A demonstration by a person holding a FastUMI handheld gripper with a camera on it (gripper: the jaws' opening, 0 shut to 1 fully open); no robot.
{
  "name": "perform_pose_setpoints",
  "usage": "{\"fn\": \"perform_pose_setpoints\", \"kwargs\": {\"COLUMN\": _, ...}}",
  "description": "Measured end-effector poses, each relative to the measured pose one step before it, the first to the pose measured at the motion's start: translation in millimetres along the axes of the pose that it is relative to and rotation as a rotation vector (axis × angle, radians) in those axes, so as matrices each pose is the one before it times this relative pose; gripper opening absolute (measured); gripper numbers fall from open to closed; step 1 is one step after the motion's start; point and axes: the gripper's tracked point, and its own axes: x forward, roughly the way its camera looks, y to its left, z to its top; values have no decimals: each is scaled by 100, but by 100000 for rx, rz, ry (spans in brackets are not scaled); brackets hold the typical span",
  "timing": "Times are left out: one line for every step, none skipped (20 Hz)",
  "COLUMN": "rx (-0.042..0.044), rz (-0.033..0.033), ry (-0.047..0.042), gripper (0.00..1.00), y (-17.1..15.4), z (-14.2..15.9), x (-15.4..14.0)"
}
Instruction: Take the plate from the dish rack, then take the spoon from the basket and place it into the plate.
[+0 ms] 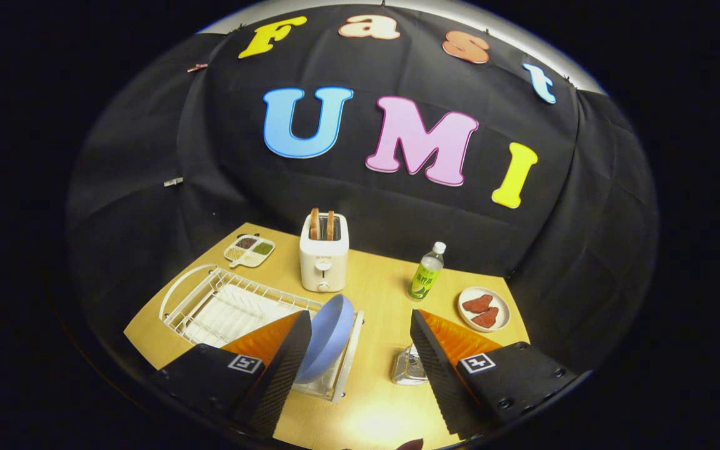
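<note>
A blue plate [330, 337] stands on edge at the right end of the white wire dish rack [210, 294], just inside my left finger [279, 369]. My gripper [360, 325] hangs above the wooden table, open, with nothing between its fingers. A small metal mesh basket [407, 369] sits on the table beside my right finger [438, 375], which partly covers it. What the basket holds is too small to make out.
A white toaster [324, 259] with two slices of toast stands beyond the rack. A green drink bottle [426, 272] and a small plate with red pieces [484, 309] are at the right. A divided snack tray [249, 250] lies at the far left.
</note>
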Motion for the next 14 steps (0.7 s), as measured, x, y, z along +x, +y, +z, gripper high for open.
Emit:
{"fn": "perform_pose_setpoints", "kwargs": {"rx": 1077, "rz": 229, "ry": 4068, "gripper": 98, "y": 497, "z": -572, "x": 1150}}
{"fn": "perform_pose_setpoints", "kwargs": {"rx": 1844, "rz": -325, "ry": 4326, "gripper": 98, "y": 216, "z": -820, "x": 1135}}
{"fn": "perform_pose_setpoints", "kwargs": {"rx": 2543, "rz": 9, "ry": 4029, "gripper": 98, "y": 292, "z": -570, "x": 1001}}
{"fn": "perform_pose_setpoints", "kwargs": {"rx": 2709, "rz": -195, "ry": 4249, "gripper": 97, "y": 466, "z": -750, "x": 1065}}
{"fn": "perform_pose_setpoints", "kwargs": {"rx": 2664, "rz": -365, "ry": 2905, "gripper": 97, "y": 189, "z": -557, "x": 1154}}
{"fn": "perform_pose_setpoints", "kwargs": {"rx": 2188, "rz": -809, "ry": 2202, "gripper": 96, "y": -7, "z": -307, "x": 998}}
{"fn": "perform_pose_setpoints", "kwargs": {"rx": 2015, "rz": -729, "ry": 2348, "gripper": 96, "y": 8, "z": -375, "x": 900}}
{"fn": "perform_pose_setpoints", "kwargs": {"rx": 1549, "rz": -1412, "ry": 2598, "gripper": 95, "y": -196, "z": -630, "x": 962}}
{"fn": "perform_pose_setpoints", "kwargs": {"rx": 1042, "rz": -909, "ry": 2580, "gripper": 92, "y": -136, "z": -550, "x": 831}}
{"fn": "perform_pose_setpoints", "kwargs": {"rx": 1024, "rz": -506, "ry": 2476, "gripper": 88, "y": 28, "z": -505, "x": 804}}
{"fn": "perform_pose_setpoints", "kwargs": {"rx": 1005, "rz": -307, "ry": 2148, "gripper": 86, "y": 38, "z": -367, "x": 760}}
{"fn": "perform_pose_setpoints", "kwargs": {"rx": 615, "rz": -1148, "ry": 2208, "gripper": 80, "y": -206, "z": -491, "x": 718}}
{"fn": "perform_pose_setpoints", "kwargs": {"rx": 290, "rz": -1455, "ry": 1972, "gripper": 77, "y": -252, "z": -400, "x": 672}}
{"fn": "perform_pose_setpoints", "kwargs": {"rx": 13, "rz": -1519, "ry": 1908, "gripper": 67, "y": -156, "z": -492, "x": 595}}
